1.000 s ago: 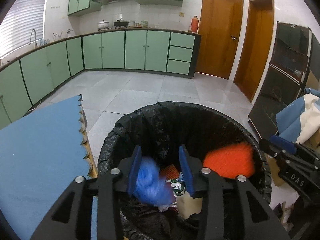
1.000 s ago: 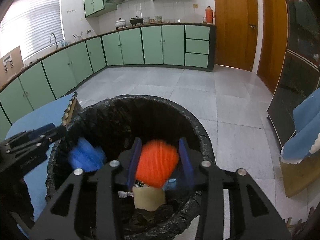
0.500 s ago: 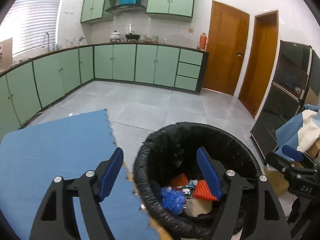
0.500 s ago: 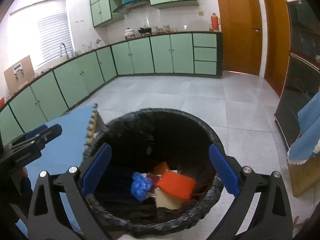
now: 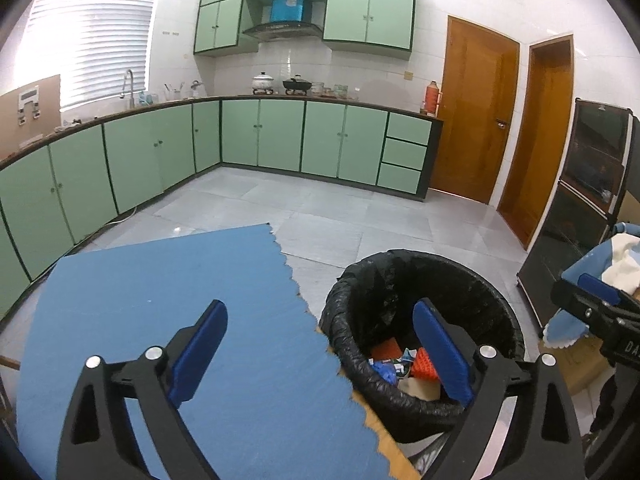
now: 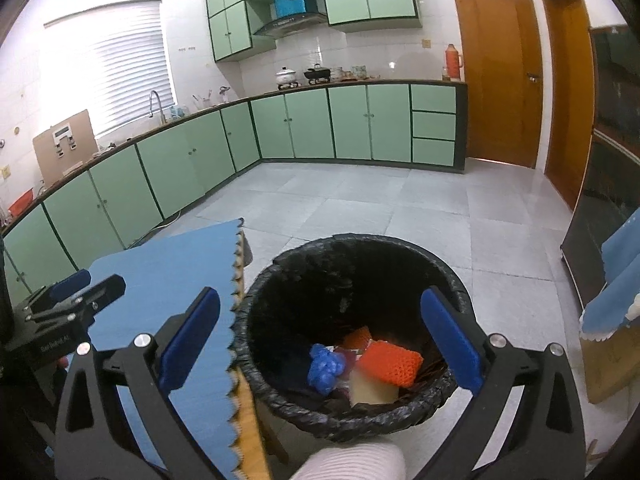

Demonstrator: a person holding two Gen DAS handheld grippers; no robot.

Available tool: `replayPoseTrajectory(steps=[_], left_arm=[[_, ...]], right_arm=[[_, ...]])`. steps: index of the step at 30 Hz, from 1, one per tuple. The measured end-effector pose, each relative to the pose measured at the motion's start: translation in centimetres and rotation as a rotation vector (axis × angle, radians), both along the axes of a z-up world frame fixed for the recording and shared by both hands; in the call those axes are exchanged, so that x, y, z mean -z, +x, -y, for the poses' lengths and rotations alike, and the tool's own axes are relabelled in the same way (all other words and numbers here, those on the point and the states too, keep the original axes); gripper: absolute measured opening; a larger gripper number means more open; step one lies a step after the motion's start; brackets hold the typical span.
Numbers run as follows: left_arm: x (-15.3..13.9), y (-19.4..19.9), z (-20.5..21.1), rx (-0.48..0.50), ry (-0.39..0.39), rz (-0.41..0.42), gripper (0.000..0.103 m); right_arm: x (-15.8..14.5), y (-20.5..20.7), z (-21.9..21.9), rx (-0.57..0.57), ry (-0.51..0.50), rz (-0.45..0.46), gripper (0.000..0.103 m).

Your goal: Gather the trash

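Observation:
A bin lined with a black bag (image 6: 360, 240) stands on the floor beside the blue-matted table (image 6: 168, 272). Inside lie a crumpled blue piece (image 6: 324, 368), an orange mesh piece (image 6: 390, 362) and other scraps. My right gripper (image 6: 320, 296) hangs open above the bin, with nothing between its fingers. My left gripper (image 5: 320, 312) is above the table's edge and the bin (image 5: 400, 256); its jaws are opening and hold nothing. The blue piece (image 5: 384, 372) and orange mesh (image 5: 424, 368) show there too.
The blue mat (image 5: 160, 300) has a jagged edge next to the bin. Green cabinets (image 5: 280, 136) line the far walls, with wooden doors (image 5: 476, 112) to the right. A dark glass cabinet (image 5: 580, 208) and blue cloth (image 6: 616, 280) stand right. A white sleeve (image 6: 352, 460) is at the bottom.
Both grippers opened; the blue piece and the orange mesh left them and now lie in the bin. Both grippers rose and drew back from the bin.

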State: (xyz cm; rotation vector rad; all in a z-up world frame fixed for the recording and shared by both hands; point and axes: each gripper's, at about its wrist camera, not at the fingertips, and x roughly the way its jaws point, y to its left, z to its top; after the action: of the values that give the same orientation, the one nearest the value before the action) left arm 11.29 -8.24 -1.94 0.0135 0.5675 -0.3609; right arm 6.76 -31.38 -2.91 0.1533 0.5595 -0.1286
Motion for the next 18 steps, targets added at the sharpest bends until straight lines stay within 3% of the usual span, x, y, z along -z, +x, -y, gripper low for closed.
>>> replayPoseTrajectory(steps=[18], left_arm=[[-1.9,-4.5,-1.0,-0.003,0.014,0.025,0.093]], right_arm=[[-1.5,-2.9,-2.2,-0.003,-0.05,-0.026,0.098]])
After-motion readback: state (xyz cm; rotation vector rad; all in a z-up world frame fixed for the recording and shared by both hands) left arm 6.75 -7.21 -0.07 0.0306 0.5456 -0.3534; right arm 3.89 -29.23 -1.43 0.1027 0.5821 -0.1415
